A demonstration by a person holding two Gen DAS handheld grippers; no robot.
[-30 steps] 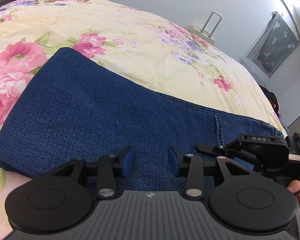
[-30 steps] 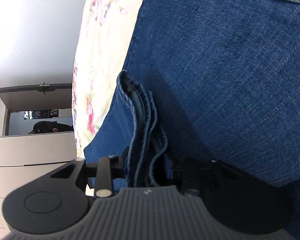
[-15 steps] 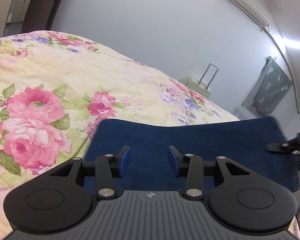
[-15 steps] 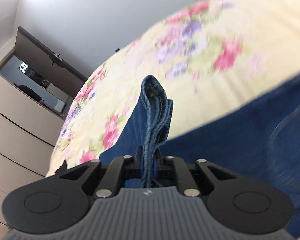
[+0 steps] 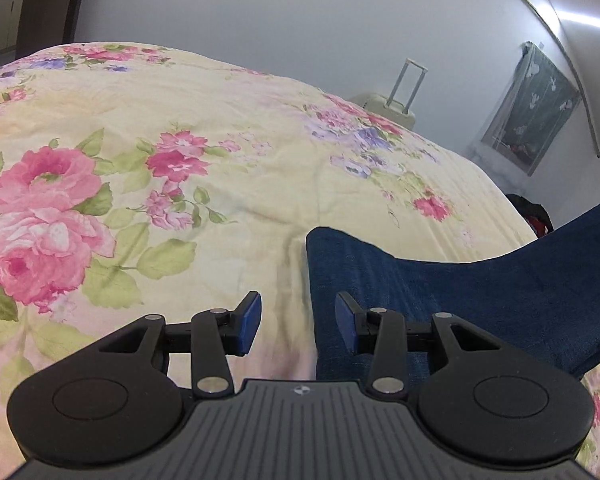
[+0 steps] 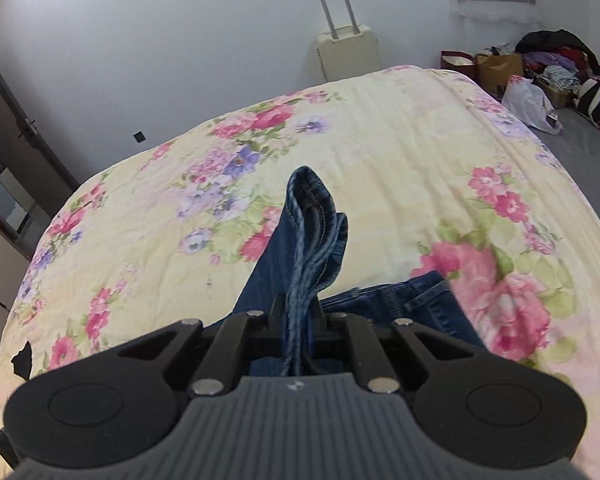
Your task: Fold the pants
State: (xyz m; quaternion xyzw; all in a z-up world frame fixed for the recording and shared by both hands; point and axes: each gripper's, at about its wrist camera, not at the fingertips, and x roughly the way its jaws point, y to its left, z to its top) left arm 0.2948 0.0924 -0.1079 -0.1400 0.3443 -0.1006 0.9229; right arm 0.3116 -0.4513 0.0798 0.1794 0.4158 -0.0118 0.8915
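Note:
Blue denim pants (image 5: pixel 440 292) lie on a floral bedspread (image 5: pixel 180 160), one end rising off the bed to the right. My left gripper (image 5: pixel 298 324) is open and empty, hovering at the pants' left edge. My right gripper (image 6: pixel 300 320) is shut on a bunched hem of the pants (image 6: pixel 312 232), which sticks up between the fingers. The rest of the pants (image 6: pixel 400 296) hangs down onto the bedspread (image 6: pixel 380 140) below it.
A cream suitcase (image 6: pixel 348 46) stands against the far wall beyond the bed; it also shows in the left wrist view (image 5: pixel 392 106). Bags and clothes (image 6: pixel 540 68) are piled on the floor at the right. A dark door (image 6: pixel 16 128) is at the left.
My right gripper has lifted the gripped hem up off the bed and swung it around. My left gripper has risen and shifted to the pants' left edge, still open.

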